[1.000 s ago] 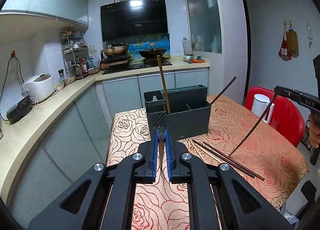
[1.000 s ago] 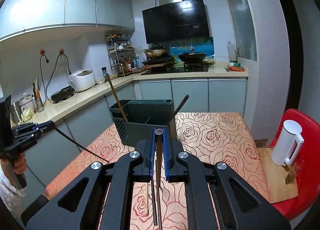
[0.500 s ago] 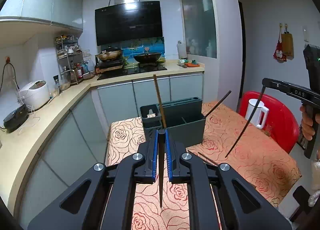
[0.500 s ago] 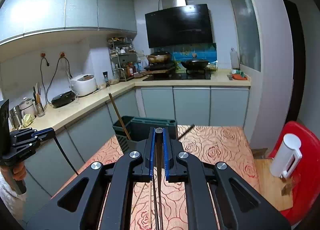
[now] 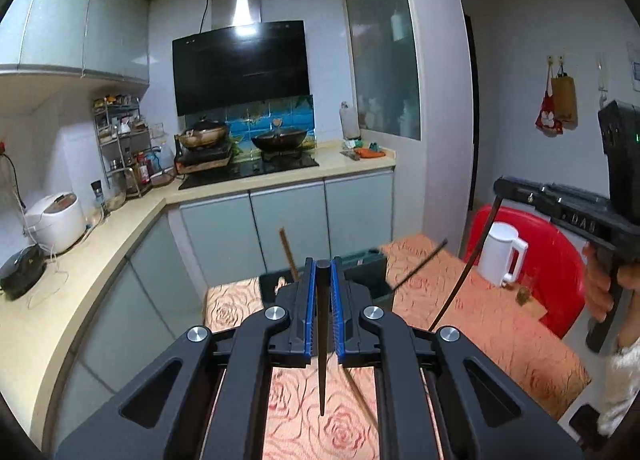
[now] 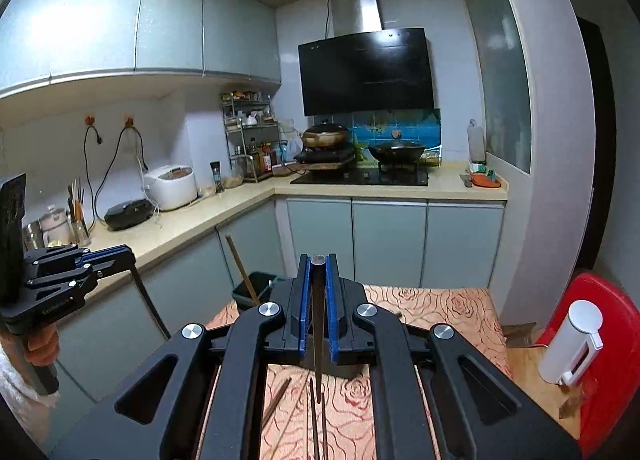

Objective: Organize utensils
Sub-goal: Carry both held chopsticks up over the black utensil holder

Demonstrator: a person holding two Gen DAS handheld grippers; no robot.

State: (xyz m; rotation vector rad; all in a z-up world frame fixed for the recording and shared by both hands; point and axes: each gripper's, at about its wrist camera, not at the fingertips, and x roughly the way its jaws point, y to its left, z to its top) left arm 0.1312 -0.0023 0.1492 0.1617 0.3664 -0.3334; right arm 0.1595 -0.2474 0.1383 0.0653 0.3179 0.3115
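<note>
We grip one dark chopstick in each clamped gripper, a couple already stand in the holder mid-frame, and loose chopsticks lie bottom-centre on the table.

Your left gripper and your right gripper both hang above the desk, each with a chopstick between its jaws, tip pointing down. The utensil holder stands on the desk ahead of you, mostly hidden behind the jaws — one stick leans in its left compartment. Loose chopsticks lie on the desk below your right gripper. The kettle stands at the right.
</note>
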